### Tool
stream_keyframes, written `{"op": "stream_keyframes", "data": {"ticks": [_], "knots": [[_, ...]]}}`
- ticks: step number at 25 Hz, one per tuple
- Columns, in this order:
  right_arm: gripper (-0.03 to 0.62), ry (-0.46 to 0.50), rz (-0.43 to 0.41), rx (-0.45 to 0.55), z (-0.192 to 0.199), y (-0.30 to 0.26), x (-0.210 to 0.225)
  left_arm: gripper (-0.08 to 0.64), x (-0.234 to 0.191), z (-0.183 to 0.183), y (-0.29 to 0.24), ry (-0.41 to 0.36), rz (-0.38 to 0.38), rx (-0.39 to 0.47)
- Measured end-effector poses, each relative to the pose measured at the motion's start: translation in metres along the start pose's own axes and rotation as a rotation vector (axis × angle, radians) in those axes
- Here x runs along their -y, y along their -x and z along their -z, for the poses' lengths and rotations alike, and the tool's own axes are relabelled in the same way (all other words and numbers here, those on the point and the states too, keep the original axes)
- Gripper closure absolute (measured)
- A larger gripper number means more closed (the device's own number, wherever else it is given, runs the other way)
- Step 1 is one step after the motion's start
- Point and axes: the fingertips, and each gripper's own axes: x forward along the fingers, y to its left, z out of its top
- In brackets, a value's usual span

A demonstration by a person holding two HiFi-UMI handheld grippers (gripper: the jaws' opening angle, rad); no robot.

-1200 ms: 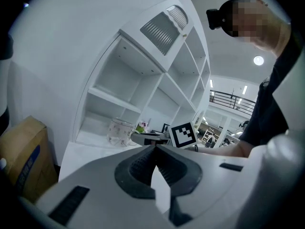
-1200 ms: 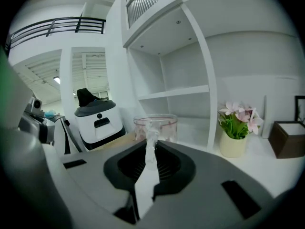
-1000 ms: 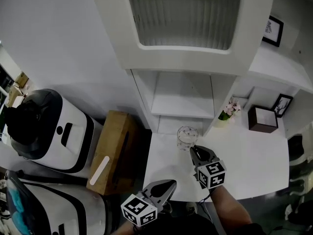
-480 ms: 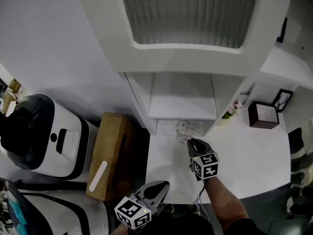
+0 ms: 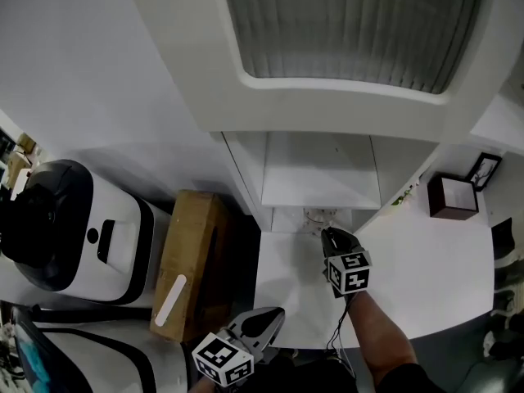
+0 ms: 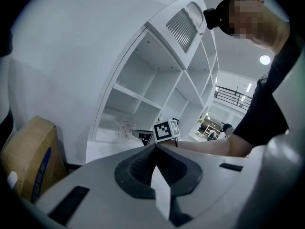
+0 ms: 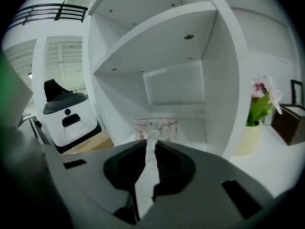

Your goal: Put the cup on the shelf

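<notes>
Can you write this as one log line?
right gripper: shut on cup handle | cup: at lowest shelf bay | left gripper: shut, empty

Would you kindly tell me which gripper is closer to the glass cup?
Right. The right gripper holds the cup by its handle at the bottom of the shelf; the left gripper hangs shut, far back by the front edge of the table.

Grey left gripper [image 5: 275, 313] and right gripper [image 5: 327, 237], black ribbed jaws, black-and-white marker cubes [image 5: 350, 272], black sleeve [image 6: 264, 109]
</notes>
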Motion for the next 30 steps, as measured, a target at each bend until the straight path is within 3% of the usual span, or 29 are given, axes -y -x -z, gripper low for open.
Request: {"op": "stream_keyframes", "data": {"ticks": [20, 30], "knots": [[0.563, 0.021, -0.003, 0.005, -0.008, -0.034, 0.008, 0.555, -0.006, -0.002, -0.007, 0.017, -0.013, -0.011], [0.557, 0.02, -0.014, -0.056, 0.009, -0.042, 0.009, 0.555, 0.0, 0.002, -0.001, 0.019, -0.034, -0.006]]}}
